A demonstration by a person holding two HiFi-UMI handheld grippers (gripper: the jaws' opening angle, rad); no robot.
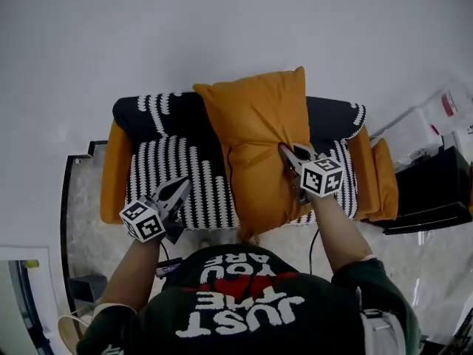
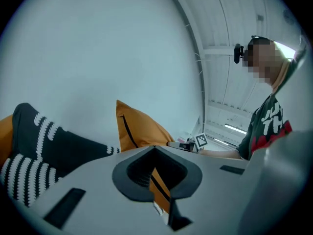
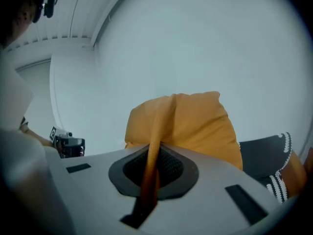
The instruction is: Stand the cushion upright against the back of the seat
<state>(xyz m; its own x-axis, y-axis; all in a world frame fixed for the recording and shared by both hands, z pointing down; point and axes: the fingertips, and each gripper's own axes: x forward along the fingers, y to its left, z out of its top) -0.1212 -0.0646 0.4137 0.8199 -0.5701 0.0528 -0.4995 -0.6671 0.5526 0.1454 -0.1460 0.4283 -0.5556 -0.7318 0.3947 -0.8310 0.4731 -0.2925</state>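
The left gripper [image 1: 183, 185] hovers over the striped seat [image 1: 159, 170], jaws narrowed to a slit on nothing. The right gripper [image 1: 285, 151] pinches a fold of the orange cushion [image 1: 255, 117], which stands steeply mid-chair, its top above the black backrest [image 1: 159, 113].

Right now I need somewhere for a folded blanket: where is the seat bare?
The striped seat between the cushion and the left armrest is free, though the left gripper hangs over its front. The middle is crowded: the right gripper pinches the cushion there. Only a sliver shows by the right armrest.
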